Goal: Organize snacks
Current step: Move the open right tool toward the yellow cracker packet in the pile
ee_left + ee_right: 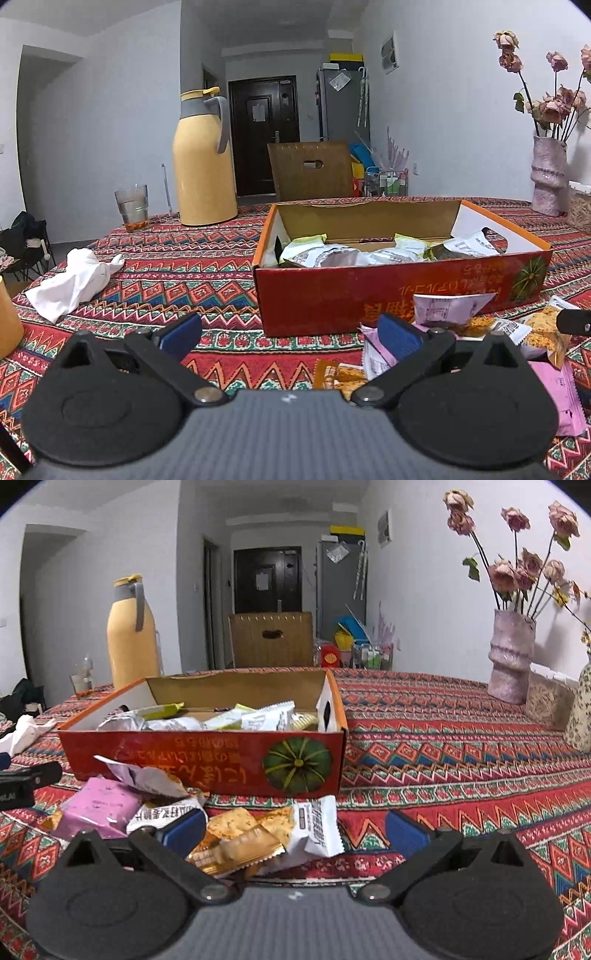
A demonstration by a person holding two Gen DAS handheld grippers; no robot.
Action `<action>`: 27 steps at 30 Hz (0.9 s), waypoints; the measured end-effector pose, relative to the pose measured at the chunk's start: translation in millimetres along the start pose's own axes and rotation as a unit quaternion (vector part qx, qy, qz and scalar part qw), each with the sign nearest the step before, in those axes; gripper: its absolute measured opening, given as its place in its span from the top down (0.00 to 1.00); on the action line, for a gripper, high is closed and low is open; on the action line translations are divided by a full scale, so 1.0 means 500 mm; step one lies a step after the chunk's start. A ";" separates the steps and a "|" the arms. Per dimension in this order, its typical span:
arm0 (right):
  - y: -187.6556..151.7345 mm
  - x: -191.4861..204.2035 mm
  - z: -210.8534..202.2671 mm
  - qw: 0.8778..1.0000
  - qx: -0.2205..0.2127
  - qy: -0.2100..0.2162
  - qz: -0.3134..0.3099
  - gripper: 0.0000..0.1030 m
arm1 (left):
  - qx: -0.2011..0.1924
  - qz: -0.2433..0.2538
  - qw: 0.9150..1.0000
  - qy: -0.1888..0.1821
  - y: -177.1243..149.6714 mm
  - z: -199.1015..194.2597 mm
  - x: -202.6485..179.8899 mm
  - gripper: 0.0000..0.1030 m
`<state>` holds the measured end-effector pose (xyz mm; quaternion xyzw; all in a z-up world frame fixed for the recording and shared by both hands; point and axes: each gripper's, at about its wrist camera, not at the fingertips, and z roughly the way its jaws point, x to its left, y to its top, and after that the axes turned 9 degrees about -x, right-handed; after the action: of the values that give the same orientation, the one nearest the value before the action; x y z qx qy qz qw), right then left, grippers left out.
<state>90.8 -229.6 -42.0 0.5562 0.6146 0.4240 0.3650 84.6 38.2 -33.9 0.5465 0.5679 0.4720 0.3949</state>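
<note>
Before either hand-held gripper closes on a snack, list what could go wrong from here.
1. The loose packets lie overlapping in front of the red box, so the open right hand-held gripper may pinch two at once or drag neighbours.
2. The pink packet sits partly under a torn wrapper; lifting it could scatter that.
3. The box already holds crumpled packets near its rim, so added ones might slide out.

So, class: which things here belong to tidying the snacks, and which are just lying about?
Belongs to the job:
red box
loose snack packets
packets already boxed

Just lying about:
yellow flask
glass
crumpled tissue
vase of flowers
</note>
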 end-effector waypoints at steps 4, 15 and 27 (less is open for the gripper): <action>0.003 -0.002 0.008 1.000 0.007 -0.007 -0.003 0.00 | 0.005 -0.006 1.000 -0.002 0.000 0.002 0.005 0.00; 0.022 0.028 0.034 0.999 0.016 0.021 -0.042 0.00 | 0.012 -0.012 1.000 -0.003 0.000 0.006 0.009 0.00; -0.004 0.095 0.057 0.988 0.038 0.072 -0.128 0.38 | 0.011 -0.017 1.000 -0.006 0.000 0.006 0.012 0.00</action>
<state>110.6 -179.4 -53.2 0.4544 0.7211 0.3889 0.3497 86.9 44.3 -34.0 0.5440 0.5799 0.4553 0.4006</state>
